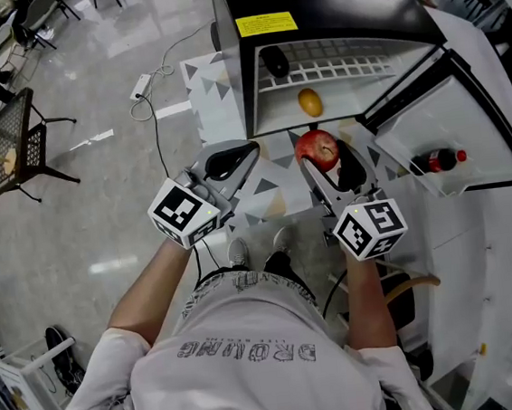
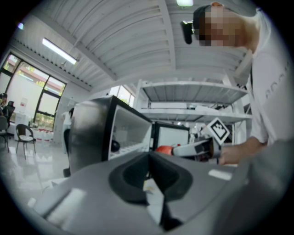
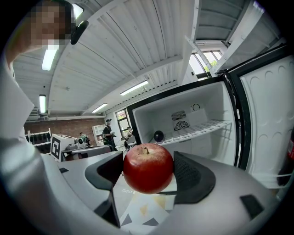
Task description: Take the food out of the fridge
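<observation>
Head view, white shirt [image 1: 245, 364]: nearest the lens; the person is stood facing the open fridge [image 1: 326, 1].
Head view, right gripper [image 1: 328, 157]: held just outside the fridge's opening and pinched on a red apple [image 1: 317, 147].
Head view, left gripper [image 1: 248, 150]: held in front of the fridge, on the side away from its door [image 1: 466, 123].
Head view, food inside: 1 orange-yellow fruit [image 1: 310, 103] and 1 dark round item [image 1: 275, 61] are seen on the fridge's wire shelf [image 1: 350, 58]. 1 bottle [image 1: 440, 160] is lodged in the rack of the fridge's door.
Left gripper view, jaws: pressed together at the tips, with nothing between them, and pointed past the fridge's open front.
Right gripper view, red apple: clamped at its 2 sides by the dark pads, stem up, in front of the fridge's cavity and clear of its shelf.
Risk, slip: the red apple is round, smooth and gripped only at its sides. It is judged that it could be dropped in front of the fridge if the squeeze were eased or the gripper swung sharply.
Risk, bruise: the skin could be marked by too hard a squeeze.
Risk, door: the right gripper is near the fridge's door, so the door or the bottle could be knocked by a wide swing.
Risk, shelf: the orange-yellow fruit could be rolled deeper into the fridge if it were nudged by the left gripper with its jaws not yet spread.
</observation>
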Action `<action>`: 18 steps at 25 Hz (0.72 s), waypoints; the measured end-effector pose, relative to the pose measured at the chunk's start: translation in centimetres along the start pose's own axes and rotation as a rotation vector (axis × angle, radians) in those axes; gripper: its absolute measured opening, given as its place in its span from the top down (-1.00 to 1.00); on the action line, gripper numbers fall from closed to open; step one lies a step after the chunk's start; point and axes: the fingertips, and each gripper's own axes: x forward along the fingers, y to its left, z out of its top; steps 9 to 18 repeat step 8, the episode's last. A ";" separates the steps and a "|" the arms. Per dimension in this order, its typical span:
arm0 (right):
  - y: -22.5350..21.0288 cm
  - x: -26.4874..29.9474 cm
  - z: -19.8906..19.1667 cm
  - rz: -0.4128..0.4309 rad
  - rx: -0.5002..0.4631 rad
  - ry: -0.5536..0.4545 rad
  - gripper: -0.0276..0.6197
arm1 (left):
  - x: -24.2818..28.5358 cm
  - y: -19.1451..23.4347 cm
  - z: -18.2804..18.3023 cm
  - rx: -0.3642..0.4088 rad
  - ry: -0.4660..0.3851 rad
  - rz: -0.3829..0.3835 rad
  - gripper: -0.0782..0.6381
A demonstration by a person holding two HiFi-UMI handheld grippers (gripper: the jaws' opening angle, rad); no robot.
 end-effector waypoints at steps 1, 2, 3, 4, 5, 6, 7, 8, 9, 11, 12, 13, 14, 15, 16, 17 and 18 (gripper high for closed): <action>0.0 0.0 0.0 0.000 0.001 0.002 -0.05 | 0.0 0.0 0.0 0.000 0.000 0.000 0.76; 0.0 0.0 -0.1 0.001 0.002 0.003 -0.05 | 0.1 0.0 0.0 0.001 0.001 -0.001 0.76; 0.0 0.0 -0.1 0.001 0.003 0.004 -0.05 | 0.1 0.0 0.1 0.002 0.002 -0.001 0.76; -0.1 0.0 -0.1 0.000 0.004 0.005 -0.05 | 0.2 -0.1 0.1 0.003 0.003 -0.002 0.76; -0.1 -0.1 -0.1 0.000 0.004 0.005 -0.05 | 0.2 -0.1 0.1 0.004 0.003 -0.002 0.76; -0.2 -0.1 -0.1 0.000 0.003 0.005 -0.05 | 0.3 -0.1 0.1 0.005 0.003 -0.001 0.76; -0.3 -0.1 -0.1 0.000 0.002 0.004 -0.05 | 0.3 -0.1 0.1 0.005 0.002 -0.001 0.76; -0.3 -0.1 -0.1 0.000 0.002 0.003 -0.05 | 0.4 -0.1 0.1 0.006 0.002 -0.001 0.76; -0.3 -0.1 -0.1 0.000 0.002 0.003 -0.05 | 0.4 -0.1 0.1 0.006 0.002 -0.001 0.76; -0.3 -0.1 -0.1 0.000 0.002 0.003 -0.05 | 0.4 -0.1 0.1 0.006 0.002 -0.001 0.76; -0.3 -0.1 -0.1 0.000 0.002 0.003 -0.05 | 0.4 -0.1 0.1 0.006 0.002 -0.001 0.76; -0.3 -0.1 -0.1 0.000 0.002 0.003 -0.05 | 0.4 -0.1 0.1 0.006 0.002 -0.001 0.76; -0.3 -0.1 -0.1 0.000 0.002 0.003 -0.05 | 0.4 -0.1 0.1 0.006 0.002 -0.001 0.76; -0.3 -0.1 -0.1 0.000 0.002 0.003 -0.05 | 0.4 -0.1 0.1 0.006 0.002 -0.001 0.76; -0.3 -0.1 -0.1 0.000 0.002 0.003 -0.05 | 0.4 -0.1 0.1 0.006 0.002 -0.001 0.76; -0.3 -0.1 -0.1 0.000 0.002 0.003 -0.05 | 0.4 -0.1 0.1 0.006 0.002 -0.001 0.76; -0.3 -0.1 -0.1 0.000 0.002 0.003 -0.05 | 0.4 -0.1 0.1 0.006 0.002 -0.001 0.76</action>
